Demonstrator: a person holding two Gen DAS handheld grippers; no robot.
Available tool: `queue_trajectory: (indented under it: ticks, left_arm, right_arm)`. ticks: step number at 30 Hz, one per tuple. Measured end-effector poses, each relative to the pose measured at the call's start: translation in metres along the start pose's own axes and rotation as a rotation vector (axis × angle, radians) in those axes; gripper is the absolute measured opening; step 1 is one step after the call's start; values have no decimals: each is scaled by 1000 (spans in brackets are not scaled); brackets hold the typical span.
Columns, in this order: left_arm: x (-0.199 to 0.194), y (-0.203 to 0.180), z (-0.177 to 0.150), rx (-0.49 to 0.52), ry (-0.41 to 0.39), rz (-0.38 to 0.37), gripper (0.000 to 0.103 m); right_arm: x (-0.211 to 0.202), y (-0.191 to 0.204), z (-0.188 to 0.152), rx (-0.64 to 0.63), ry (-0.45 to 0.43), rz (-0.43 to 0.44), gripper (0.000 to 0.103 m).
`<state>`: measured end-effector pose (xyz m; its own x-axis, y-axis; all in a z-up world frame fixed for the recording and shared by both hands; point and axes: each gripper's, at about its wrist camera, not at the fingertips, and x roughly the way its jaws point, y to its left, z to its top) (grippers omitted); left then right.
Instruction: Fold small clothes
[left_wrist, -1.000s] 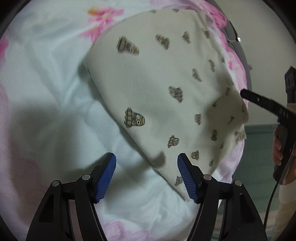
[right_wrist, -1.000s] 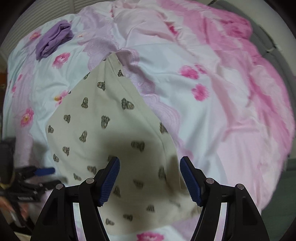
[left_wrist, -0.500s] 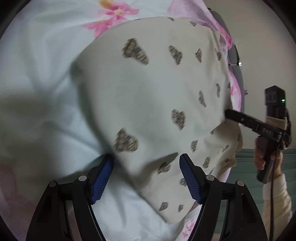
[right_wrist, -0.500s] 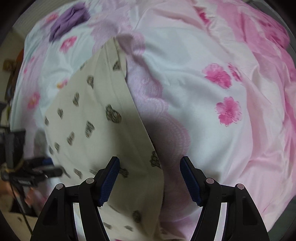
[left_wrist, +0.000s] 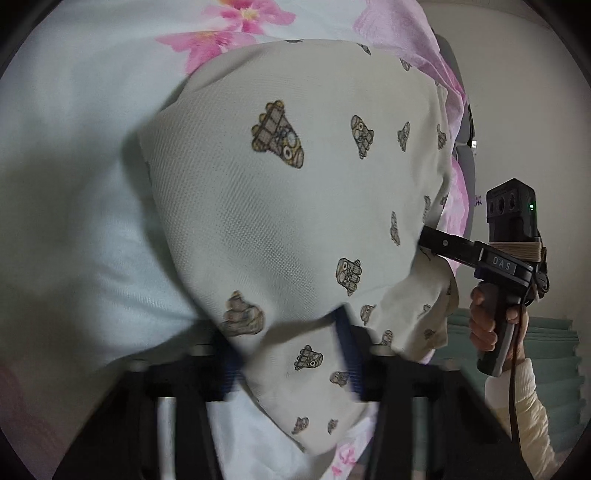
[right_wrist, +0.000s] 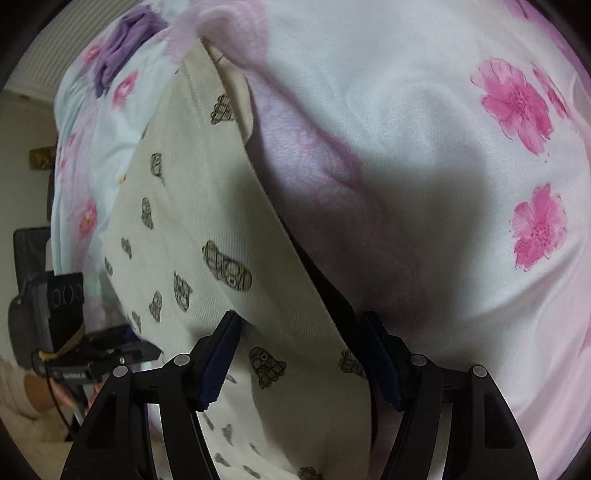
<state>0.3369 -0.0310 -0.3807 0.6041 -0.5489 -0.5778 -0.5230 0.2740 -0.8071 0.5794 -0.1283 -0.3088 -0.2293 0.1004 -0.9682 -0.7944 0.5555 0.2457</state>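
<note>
A cream garment (left_wrist: 295, 206) printed with small brown cartoon figures lies on a floral bedspread. In the left wrist view my left gripper (left_wrist: 288, 358) has its blue pads on either side of the garment's near corner, and the cloth drapes over the fingers and hides them partly. The right gripper (left_wrist: 428, 236) shows there at the garment's right edge. In the right wrist view the garment (right_wrist: 207, 236) runs up the left half, and my right gripper (right_wrist: 299, 354) is open with the garment's edge between its blue pads (right_wrist: 218, 358).
The white and pink flowered bedspread (right_wrist: 443, 184) fills the scene. A purple cloth (right_wrist: 125, 48) lies at the far end of the bed. The left gripper's body and the hand holding it (right_wrist: 55, 332) are at the left edge. Green floor (left_wrist: 554, 369) lies past the bed edge.
Both grippers have moved down and forward onto the garment. The left gripper's pads have narrowed around the near corner, with cloth now over them. The right gripper now straddles the garment's edge.
</note>
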Motion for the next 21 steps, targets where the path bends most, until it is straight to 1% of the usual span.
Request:
queue_trajectory:
  ticks: [1, 3, 4, 5, 8, 11, 13, 14, 15, 16, 18, 20, 21]
  left_arm:
    - [-2, 1, 0, -11, 11, -19, 23]
    - [-7, -2, 2, -17, 25, -45, 13]
    - [-11, -7, 3, -4, 35, -59, 11]
    - [-16, -16, 3, 24, 43, -82, 10]
    - [-35, -43, 3, 137, 57, -107, 9]
    - [-71, -66, 11, 220, 48, -122, 9]
    - [-98, -91, 18, 330, 20, -90, 9]
    - [-112, -103, 23, 390, 12, -83, 9]
    - [-127, -106, 30, 434, 10, -70, 9]
    - [-137, -119, 37, 490, 7, -48, 9]
    - [-156, -142, 56, 574, 8, -8, 9]
    - [-171, -162, 70, 650, -10, 33, 9]
    - [-185, -178, 77, 714, -25, 56, 9]
  right_arm:
    - [-2, 2, 0, 11, 0, 10, 49]
    - [-7, 7, 1, -2, 3, 25, 25]
    - [-15, 11, -3, -13, -10, 41, 20]
    - [-20, 14, -6, -24, -20, 55, 18]
    - [-38, 26, -17, -48, -56, 91, 16]
    - [-59, 32, -30, -42, -98, 109, 15]
    - [-82, 37, -39, -41, -152, 130, 15]
    - [-94, 38, -43, -34, -176, 129, 15]
    - [-104, 45, -46, -47, -194, 127, 15]
    - [-113, 53, -47, -65, -213, 116, 15]
    - [-129, 65, -45, -96, -252, 130, 15]
    - [-145, 64, -37, -81, -281, 132, 15]
    - [-156, 66, -34, -76, -314, 131, 15]
